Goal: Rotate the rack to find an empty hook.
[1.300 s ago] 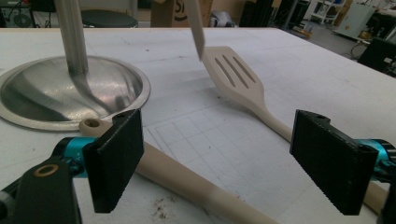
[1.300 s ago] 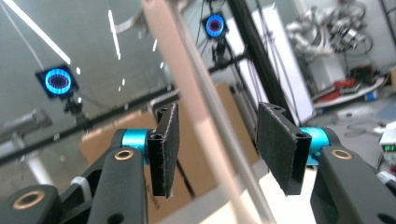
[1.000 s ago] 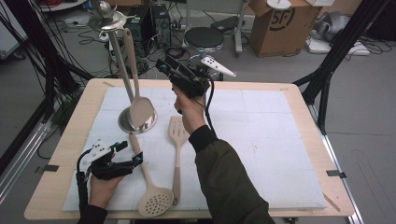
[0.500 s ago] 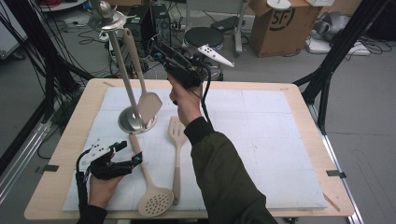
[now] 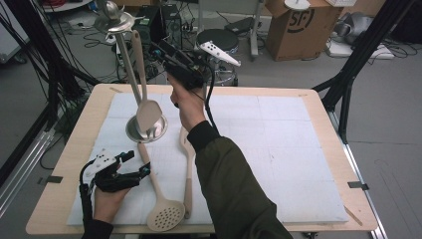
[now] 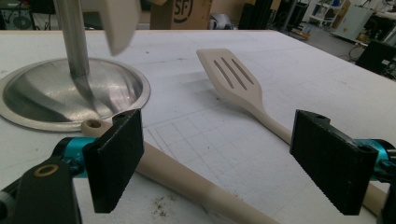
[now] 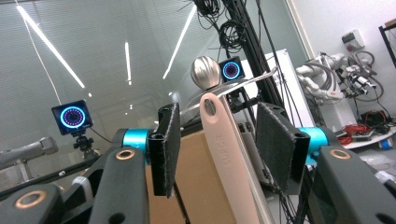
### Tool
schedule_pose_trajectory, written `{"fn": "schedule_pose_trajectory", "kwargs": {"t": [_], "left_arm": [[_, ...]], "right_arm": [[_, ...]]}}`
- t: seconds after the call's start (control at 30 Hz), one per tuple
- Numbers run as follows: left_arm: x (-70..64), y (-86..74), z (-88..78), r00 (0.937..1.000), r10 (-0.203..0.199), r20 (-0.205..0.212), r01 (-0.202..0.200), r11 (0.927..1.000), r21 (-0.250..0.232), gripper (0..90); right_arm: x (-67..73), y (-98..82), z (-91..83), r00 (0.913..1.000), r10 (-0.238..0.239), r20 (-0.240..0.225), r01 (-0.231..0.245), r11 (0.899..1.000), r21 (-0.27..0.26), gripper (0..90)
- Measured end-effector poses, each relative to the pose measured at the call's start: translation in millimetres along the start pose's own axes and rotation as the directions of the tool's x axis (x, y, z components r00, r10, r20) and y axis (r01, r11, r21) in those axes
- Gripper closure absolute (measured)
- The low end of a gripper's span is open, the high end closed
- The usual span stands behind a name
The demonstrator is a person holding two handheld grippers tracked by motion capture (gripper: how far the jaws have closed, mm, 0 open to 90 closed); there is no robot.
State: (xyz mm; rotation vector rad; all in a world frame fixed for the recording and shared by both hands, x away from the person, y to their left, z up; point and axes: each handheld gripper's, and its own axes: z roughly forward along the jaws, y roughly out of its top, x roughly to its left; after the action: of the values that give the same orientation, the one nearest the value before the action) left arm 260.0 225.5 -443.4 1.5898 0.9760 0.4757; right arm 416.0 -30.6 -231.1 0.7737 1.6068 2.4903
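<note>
Table (image 5: pixel 318 102), wooden, topped by a white mat (image 5: pixel 278 149) ruled in faint squares. Cardboard box (image 5: pixel 293 25) on the floor beyond, at 1 o'clock from the table's centre.

Metal stand (image 5: pixel 130 64): round base on the mat at about 10 o'clock from centre, pole rising and leaning toward the far left, a disc and ball at its top. In the left gripper view the base is a shallow shiny dish with the pole set in its middle.

Turner (image 5: pixel 144 84), cream, hangs along the pole, blade low over the base, handle end up near the disc. Right gripper view shows its handle (image 7: pixel 229 154), with a hole at the end, standing between the jaws; jaws narrow about it, whether the pads touch cannot be told.

Skimmer (image 5: pixel 164 219), cream, round holed head at 7 o'clock near the table's near edge, handle running up to the stand base. Slotted spatula (image 5: pixel 188 169) lies just beside it at its 3 o'clock, partly under the person's sleeve.

Right gripper (image 5: pixel 166 52) raised over the far edge, at 12 o'clock from the spatula.

Left gripper (image 5: pixel 137 164) low on the mat at 8 o'clock, jaws wide, straddling the skimmer handle (image 6: pixel 187 179); nothing gripped.
</note>
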Motion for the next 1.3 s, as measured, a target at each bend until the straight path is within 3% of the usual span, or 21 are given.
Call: {"fn": "schedule_pose_trajectory", "kwargs": {"t": [0.1, 0.33, 0.5, 0.8, 1.3], "left_arm": [[0.5, -0.1, -0.4, 1.0000, -0.003, 0.003, 0.003, 1.0000, -0.003, 18.2], [0.4, -0.3, 0.4, 0.9999, -0.006, 0.008, 0.006, 1.0000, -0.006, 18.3], [-0.3, -0.3, 0.7, 0.9998, -0.007, 0.017, 0.007, 0.9999, -0.007, 18.5], [-3.5, -0.3, 1.1, 0.9997, -0.004, 0.026, 0.004, 1.0000, -0.007, 18.7], [-3.3, 0.0, 0.3, 0.9997, -0.002, 0.026, 0.002, 1.0000, -0.008, 18.8]], "right_arm": [[0.2, 1.4, 6.9, 0.9999, -0.011, -0.009, 0.011, 1.000, -0.001, 66.9], [-2.1, 1.3, 21.3, 0.9997, -0.023, -0.012, 0.023, 1.000, 0.017, 88.7], [-3.2, 2.9, 30.5, 0.9993, -0.036, -0.007, 0.036, 0.999, 0.015, 89.8], [-10.1, -0.3, 40.9, 0.9995, -0.016, 0.029, 0.015, 1.000, 0.028, 89.8], [6.0, -8.3, 47.7, 0.9997, -0.016, -0.017, 0.016, 0.998, 0.056, 89.9]]}}
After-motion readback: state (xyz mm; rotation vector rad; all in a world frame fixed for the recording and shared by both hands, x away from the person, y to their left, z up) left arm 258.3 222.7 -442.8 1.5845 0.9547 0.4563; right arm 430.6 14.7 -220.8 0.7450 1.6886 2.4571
